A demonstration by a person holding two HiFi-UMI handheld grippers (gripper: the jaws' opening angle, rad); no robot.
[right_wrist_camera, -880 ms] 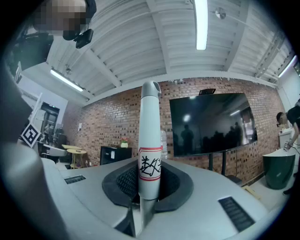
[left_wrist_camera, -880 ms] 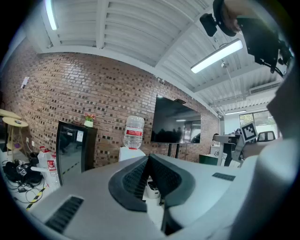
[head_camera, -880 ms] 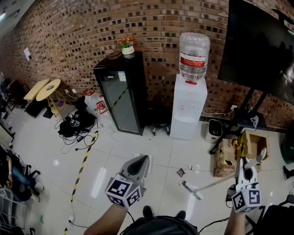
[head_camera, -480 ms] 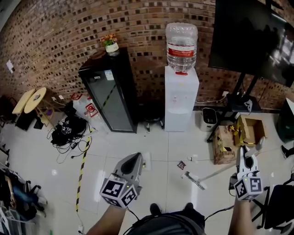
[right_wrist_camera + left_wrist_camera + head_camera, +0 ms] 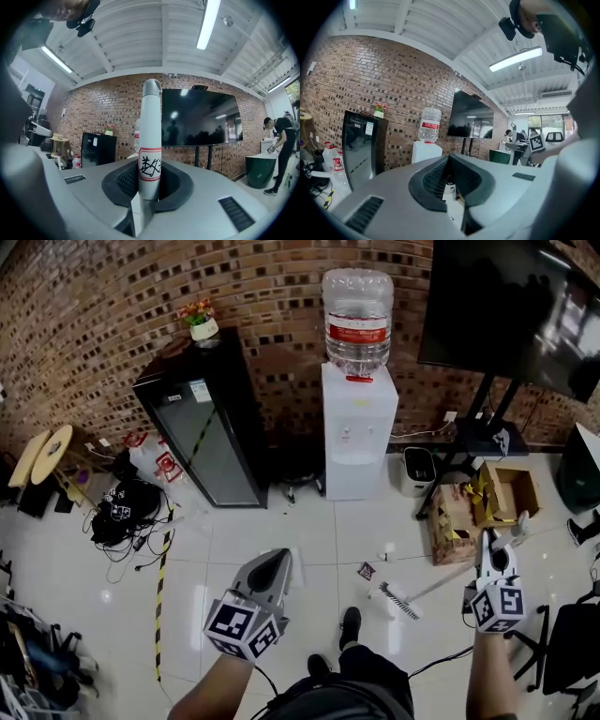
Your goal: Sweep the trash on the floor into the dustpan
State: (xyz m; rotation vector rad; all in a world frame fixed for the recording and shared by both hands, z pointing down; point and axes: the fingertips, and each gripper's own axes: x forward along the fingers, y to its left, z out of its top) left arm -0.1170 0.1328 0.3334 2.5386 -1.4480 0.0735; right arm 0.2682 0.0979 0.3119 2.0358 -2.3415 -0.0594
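The trash, a small dark scrap [image 5: 367, 571] with a white bit [image 5: 387, 557] close by, is lying on the white tiled floor [image 5: 244, 540] in front of you, just beyond the broom head [image 5: 398, 602]. That head is resting on the tiles near the scrap, and its pale broom handle [image 5: 441, 585] is slanting up toward your right side. Your right gripper [image 5: 488, 542] is clamping that handle: in the right gripper view the grey shaft with its red-edged label is standing upright between the two jaws, pressed on both sides. Your left gripper [image 5: 282, 559] is hovering over the floor to the left of the trash, well apart from it, with its jaws standing a narrow gap apart and only floor showing through them. Your shoe [image 5: 350, 624] is stepping between the two grippers. Farther off, a water dispenser [image 5: 358, 442] and a black fridge [image 5: 202, 442] are standing against the brick wall, with a cardboard box [image 5: 511, 493] off to the right.
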